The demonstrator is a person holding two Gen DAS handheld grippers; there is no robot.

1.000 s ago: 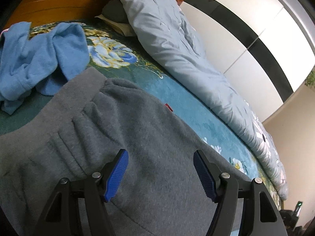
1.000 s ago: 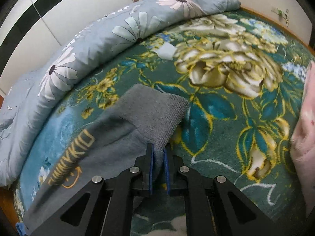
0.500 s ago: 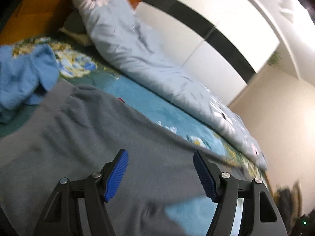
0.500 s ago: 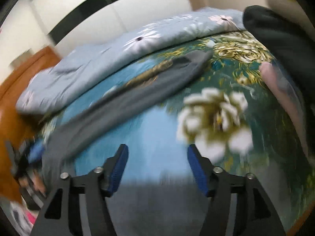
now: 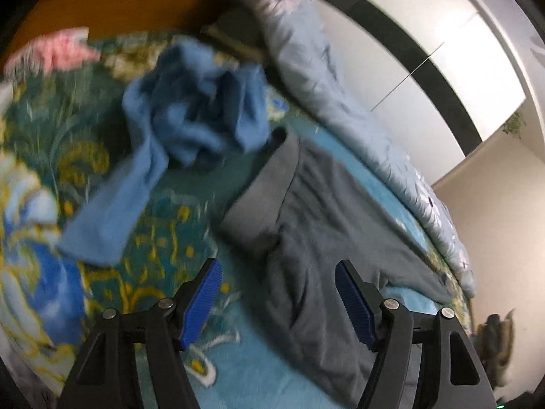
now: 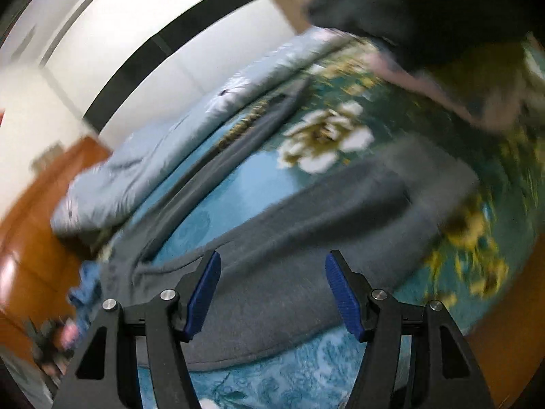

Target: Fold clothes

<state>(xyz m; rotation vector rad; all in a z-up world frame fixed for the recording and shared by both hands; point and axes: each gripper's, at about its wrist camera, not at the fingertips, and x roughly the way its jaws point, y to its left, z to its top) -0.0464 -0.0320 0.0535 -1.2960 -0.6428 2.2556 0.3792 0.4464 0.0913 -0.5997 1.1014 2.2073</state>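
Grey sweatpants [image 5: 316, 225] lie spread flat on the floral bedspread [image 5: 153, 248], waistband [image 5: 262, 187] toward the headboard. In the right wrist view the pants [image 6: 289, 238] show two legs apart, the far leg [image 6: 238, 146] bearing yellow lettering. My left gripper [image 5: 277, 294] is open and empty, hovering above the pants' hip edge. My right gripper [image 6: 270, 289] is open and empty above the near leg. Both views are motion-blurred.
A crumpled blue garment [image 5: 190, 119] lies beside the waistband. A pale floral quilt [image 5: 340, 102] is bunched along the wall side. A pink garment [image 5: 54, 47] lies near the wooden headboard [image 5: 112, 3]. A dark garment [image 6: 425, 10] and pink cloth [image 6: 425, 85] lie past the legs' ends.
My right gripper let go of the pant leg's cuff, opened, and pulled back above the near leg. My left gripper, open throughout, drew back and swung left off the pants' hip.
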